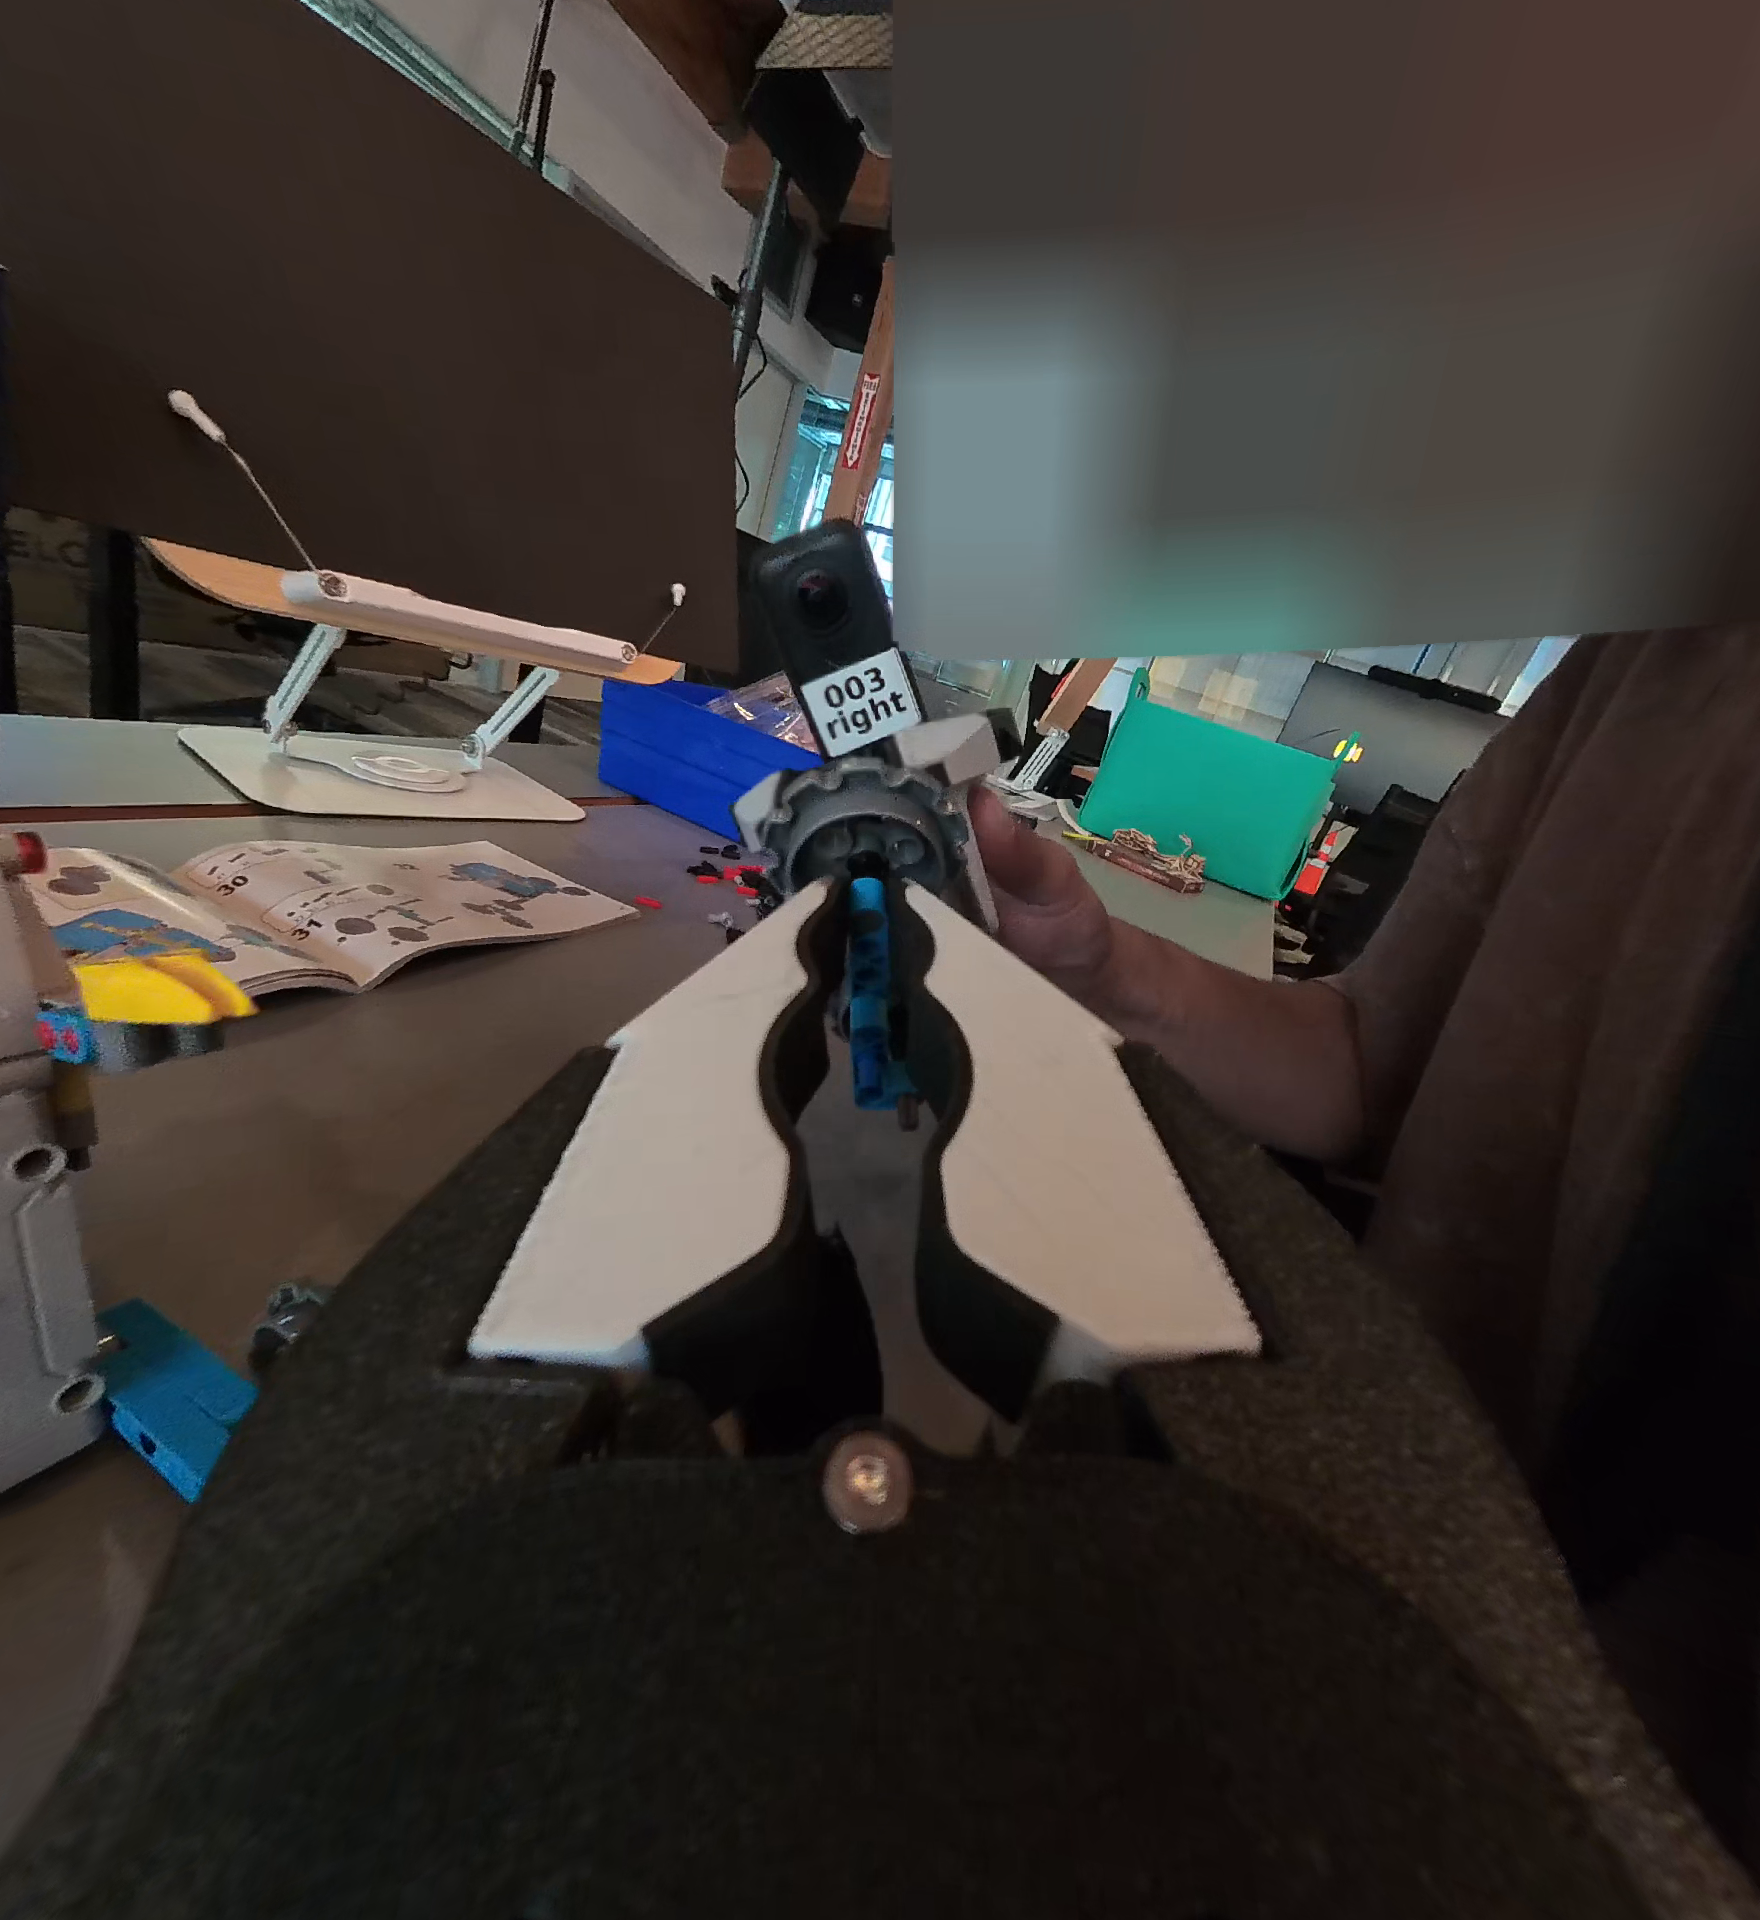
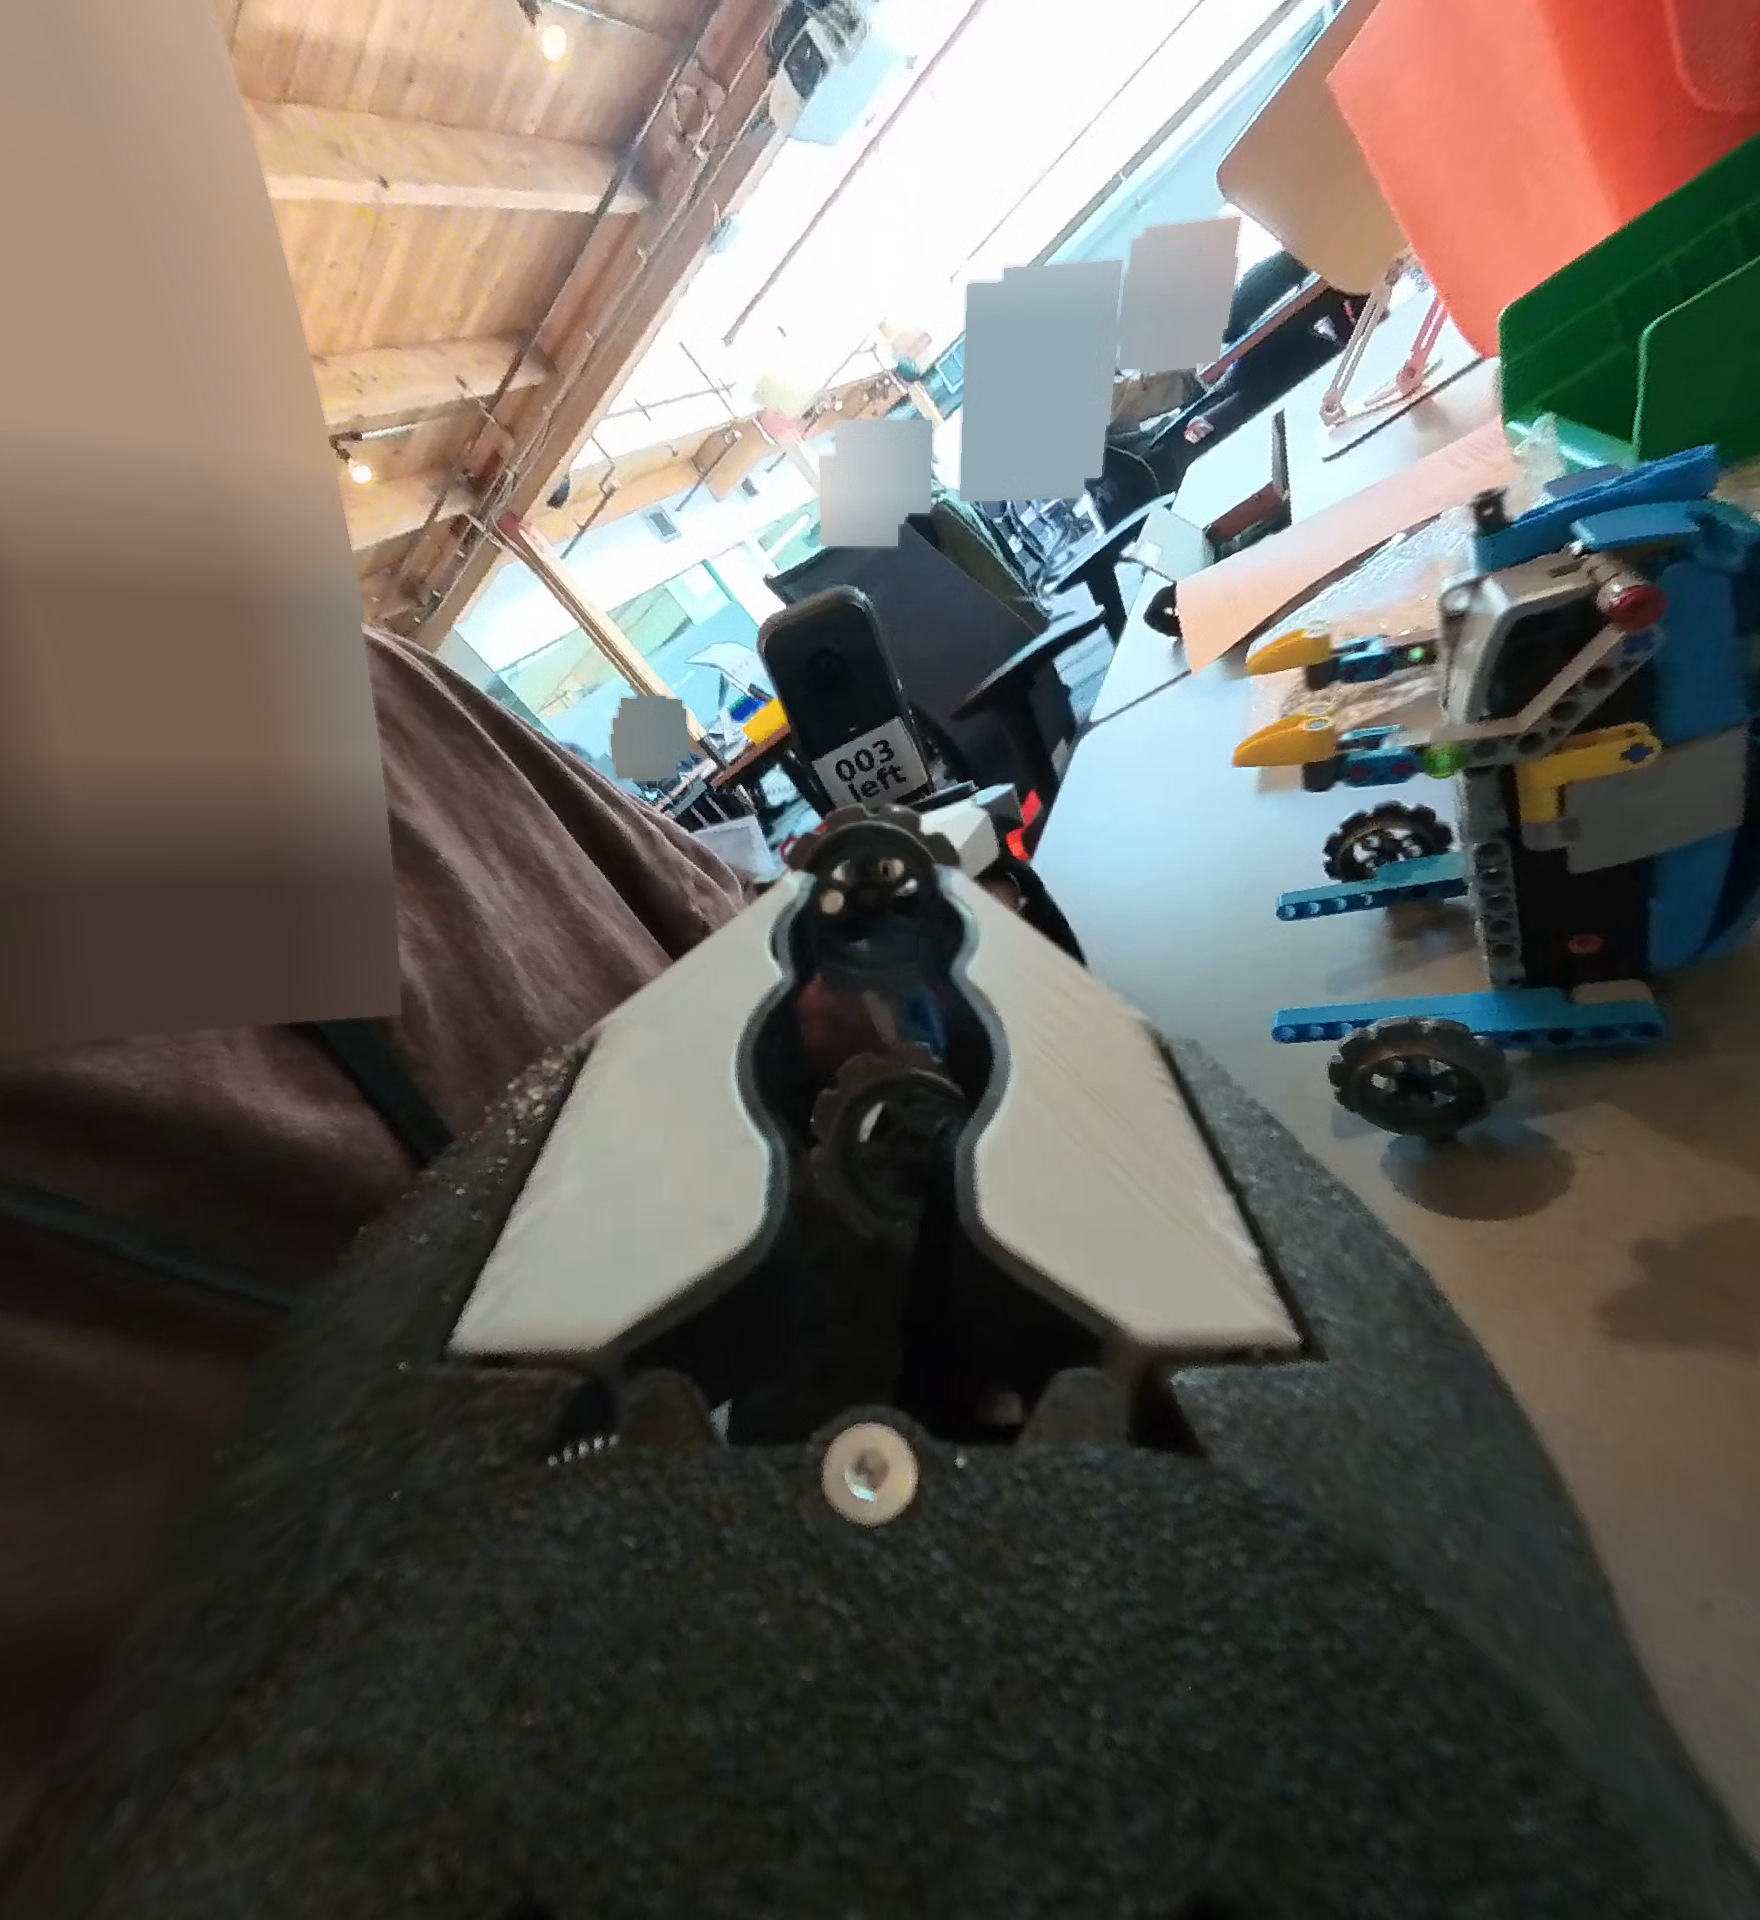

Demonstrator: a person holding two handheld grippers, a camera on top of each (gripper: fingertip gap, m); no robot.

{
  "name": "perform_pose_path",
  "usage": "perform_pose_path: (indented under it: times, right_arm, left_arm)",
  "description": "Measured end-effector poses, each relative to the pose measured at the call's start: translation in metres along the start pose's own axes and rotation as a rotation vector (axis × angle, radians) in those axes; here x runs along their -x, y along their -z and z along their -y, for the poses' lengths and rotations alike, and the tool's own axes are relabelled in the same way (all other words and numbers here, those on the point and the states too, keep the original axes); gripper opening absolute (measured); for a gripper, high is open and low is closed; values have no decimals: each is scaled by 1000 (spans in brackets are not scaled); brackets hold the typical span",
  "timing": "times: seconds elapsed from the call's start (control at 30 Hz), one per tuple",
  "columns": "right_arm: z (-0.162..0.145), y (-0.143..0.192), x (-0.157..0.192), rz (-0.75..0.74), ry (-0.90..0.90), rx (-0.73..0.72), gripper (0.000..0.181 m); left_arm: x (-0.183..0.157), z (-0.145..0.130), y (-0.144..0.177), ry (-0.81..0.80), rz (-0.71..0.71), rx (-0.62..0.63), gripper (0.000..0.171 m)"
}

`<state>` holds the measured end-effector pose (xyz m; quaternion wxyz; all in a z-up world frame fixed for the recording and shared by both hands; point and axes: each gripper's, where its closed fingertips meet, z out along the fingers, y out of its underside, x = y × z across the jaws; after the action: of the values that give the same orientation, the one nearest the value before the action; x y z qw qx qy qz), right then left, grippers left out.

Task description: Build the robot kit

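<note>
Left gripper (image 1: 860,899): lower centre of the left wrist view, jaws clenched on a blue beam (image 1: 868,997) whose long axis runs along the fingers.
Grey gear (image 1: 860,821): just past those tips, centre frame.
Right gripper (image 2: 871,883): facing it tip to tip, jaws clenched on the same gear-and-beam piece, a dark gear (image 2: 886,1127) between its fingers.
Toy vehicle (image 2: 1572,790): right side, well apart.

- Two grippers: left gripper (image 1: 860,894), right gripper (image 2: 871,883).
- Two gear wheels (image 2: 881,1127) between the right fingers, second (image 2: 868,847) at the tips.
- One blue beam (image 1: 868,997).
- One open instruction booklet (image 1: 336,904).
- One blue bin (image 1: 678,753).
- One white stand (image 1: 388,707).
- One toy vehicle (image 2: 1582,779) on its side, two wheels (image 2: 1416,1081) showing.
- One green bin (image 2: 1686,343).
</note>
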<state>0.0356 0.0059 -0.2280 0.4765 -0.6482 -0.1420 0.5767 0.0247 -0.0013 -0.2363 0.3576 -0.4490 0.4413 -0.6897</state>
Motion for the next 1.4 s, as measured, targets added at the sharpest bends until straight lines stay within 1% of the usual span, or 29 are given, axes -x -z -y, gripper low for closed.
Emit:
perform_pose_path:
  times: [0.07, 0.1, 0.17, 0.2, 0.27, 0.3, 0.33, 0.4, 0.47, 0.53, 0.6, 0.67, 0.8, 0.93, 1.13, 1.17, 1.23, 1.3, 1.33, 1.37, 1.4]
  right_arm:
    - [4, 4, -7, -49, 28, -17, 33]
    - [6, 6, -11, -101, 84, -23, 39]
    - [5, 3, -11, -213, 296, 8, 42]
    - [1, 0, -13, -293, 413, 53, 46]
    - [-7, -5, -29, -532, 640, 175, 55]
    - [-13, -7, -35, -624, 718, 235, 56]
    - [-14, -10, -37, -685, 777, 253, 56]
    - [-10, -12, -40, -791, 848, 245, 49]
    - [-9, -11, -45, -852, 860, 266, 45]
    - [-11, -8, -53, -887, 848, 295, 46]
    - [-15, -8, -57, -888, 830, 310, 45]
    - [-15, -7, -61, -913, 829, 316, 36]
    - [-14, -5, -64, -919, 817, 335, 34]
    - [-15, -5, -63, -921, 853, 355, 33]
    - [-15, -6, -58, -873, 877, 341, 31]
    - [-14, -7, -58, -854, 882, 331, 32]
    - [-15, -6, -53, -776, 835, 298, 32]
    - [-17, -2, -49, -691, 763, 291, 33]
    - [-17, 0, -43, -624, 741, 274, 33]
    - [-16, 3, -37, -568, 721, 253, 33]
    - [-14, 6, -33, -544, 705, 230, 33]
  left_arm:
    - [4, 1, 1, 22, 9, -5, 6]
    - [7, 1, 1, 38, 20, -8, 6]
    - [16, 0, 2, 78, 55, -9, 6]
    - [22, -1, 2, 102, 84, -6, 6]
    - [32, -4, 1, 161, 133, 0, 6]
    - [37, -7, 1, 194, 154, 4, 6]
    - [40, -9, 0, 227, 169, 8, 6]
    - [46, -13, 0, 274, 201, 15, 6]
    - [49, -15, 0, 292, 219, 20, 6]
    - [50, -15, 0, 303, 227, 22, 6]
    - [51, -17, -1, 311, 232, 25, 6]
    - [51, -19, -2, 310, 243, 38, 6]
    - [52, -21, -3, 316, 248, 46, 6]
    - [51, -21, -3, 295, 261, 45, 6]
    - [46, -20, -3, 258, 257, 45, 6]
    - [45, -19, -4, 258, 243, 43, 6]
    - [39, -18, -5, 280, 166, 53, 8]
    - [34, -13, -1, 295, 97, 42, 16]
    - [35, -6, 4, 276, 99, 15, 33]
    - [38, -1, 10, 241, 116, 0, 44]
    - [38, 3, 14, 191, 111, 1, 53]
